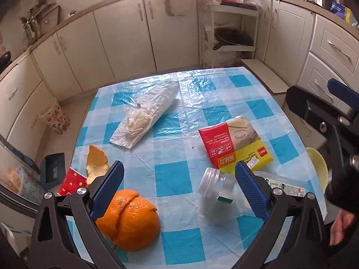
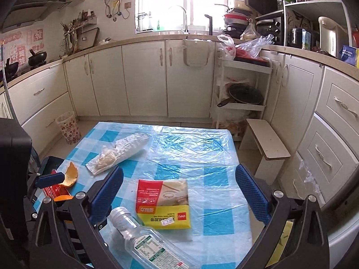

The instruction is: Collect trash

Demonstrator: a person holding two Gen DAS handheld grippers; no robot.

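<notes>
Orange peel (image 1: 129,220) nr table edge (image 1: 76,148)

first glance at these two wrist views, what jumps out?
The orange peel, a bright curled shell at the near left of the blue-checked tablecloth, right by the open left gripper. Next, the red and yellow packet lying flat mid-table between the fingers of the open right gripper, with the clear empty bottle on its side just in front of it. Farther back lies a crumpled white plastic bag.
</notes>
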